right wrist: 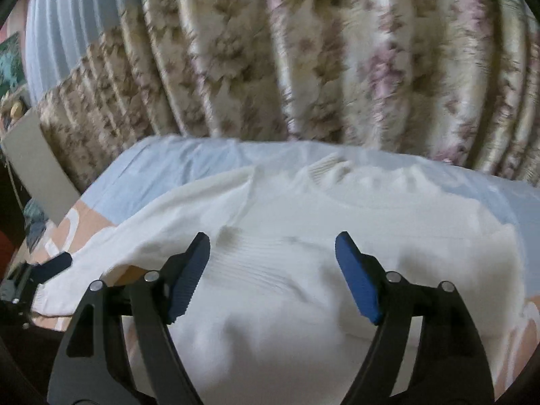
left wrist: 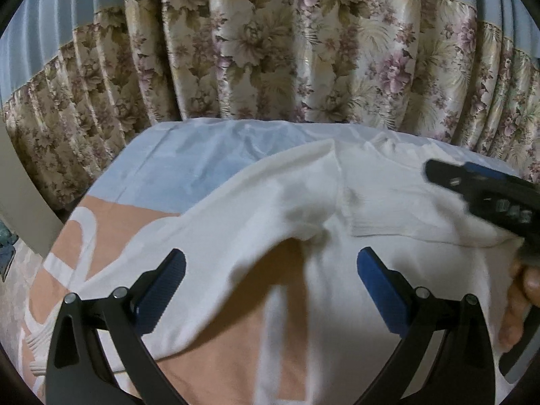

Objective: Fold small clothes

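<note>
On the bed's peach, white and pale-blue sheet point(left wrist: 162, 175), a small white knit top point(right wrist: 303, 236) lies spread face up, neckline toward the far edge, below a floral curtain point(left wrist: 270, 50). Over the garment's left sleeve point(left wrist: 256, 209), the left gripper point(left wrist: 270, 263) hovers with jaws wide apart, holding nothing; the sleeve's underarm arches up off the sheet. Over the chest, the right gripper point(right wrist: 271, 249) likewise stands open and empty, its fingers straddling the ribbed front. Folding appears barely begun: the top looks laid out, no fold yet made. Next would likely be closing on the left sleeve near its edge and carrying it across the body, pinching only one layer so the sheet beneath stays put.
</note>
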Tool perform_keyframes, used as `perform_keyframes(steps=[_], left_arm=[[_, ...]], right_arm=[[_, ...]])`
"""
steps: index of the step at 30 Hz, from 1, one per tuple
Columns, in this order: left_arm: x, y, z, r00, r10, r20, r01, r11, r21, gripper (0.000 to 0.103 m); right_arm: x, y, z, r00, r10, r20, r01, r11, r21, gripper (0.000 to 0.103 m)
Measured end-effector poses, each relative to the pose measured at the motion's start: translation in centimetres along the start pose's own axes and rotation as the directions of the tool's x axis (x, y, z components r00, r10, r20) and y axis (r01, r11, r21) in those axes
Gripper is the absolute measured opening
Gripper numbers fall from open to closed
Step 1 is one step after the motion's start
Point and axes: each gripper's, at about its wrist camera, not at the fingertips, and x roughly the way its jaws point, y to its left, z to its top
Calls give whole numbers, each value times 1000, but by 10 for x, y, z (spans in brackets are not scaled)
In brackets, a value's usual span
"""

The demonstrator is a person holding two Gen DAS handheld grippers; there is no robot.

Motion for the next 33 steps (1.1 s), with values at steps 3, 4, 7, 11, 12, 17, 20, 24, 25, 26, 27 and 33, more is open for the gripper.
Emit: perform_keyframes(steps=[3, 4, 7, 11, 12, 17, 20, 24, 25, 26, 27, 33], left_arm=[[10, -17, 6, 1000, -26, -18, 26, 1000, 6, 102], [13, -23, 8, 999, -32, -18, 32, 999, 9, 102], [28, -41, 18, 997, -66, -45, 66, 998, 0, 102], [51, -71, 30, 995, -78, -67, 80, 996, 28, 102], [59, -80, 33, 994, -86, -70, 88, 996, 33, 102], [101, -103, 28, 979, -99, -179, 105, 994, 24, 81], [99, -108, 28, 983, -106, -148, 110, 994, 20, 58], [92, -121, 30, 984, -135, -113, 142, 988, 60, 22], [91, -122, 30, 986, -128, -106, 135, 989, 65, 17], [90, -122, 32, 989, -112, -98, 119, 990, 72, 16], [91, -121, 34, 992, -87, -86, 94, 992, 80, 16], [94, -95, 47, 995, 95, -27, -92, 992, 84, 36]], right_arm=[[-18, -32, -6, 996, -80, 26, 80, 997, 6, 78], [-24, -44, -9, 995, -96, 24, 96, 995, 18, 78], [-38, -78, -23, 991, -135, 18, 133, 990, 51, 79], [-56, -121, -45, 983, -182, 7, 180, 977, 113, 83], [-57, -128, -50, 981, -194, 3, 193, 974, 121, 85], [-60, -151, -65, 980, -199, -21, 200, 967, 156, 86], [-59, -155, -68, 981, -193, -24, 194, 969, 153, 87], [-55, -158, -70, 982, -186, -26, 187, 969, 159, 87], [-54, -158, -69, 983, -182, -25, 184, 970, 162, 87], [-54, -158, -69, 983, -184, -25, 186, 969, 160, 87], [-54, -158, -67, 981, -191, -22, 192, 969, 159, 87], [-53, -163, -59, 974, -227, -23, 228, 960, 161, 89]])
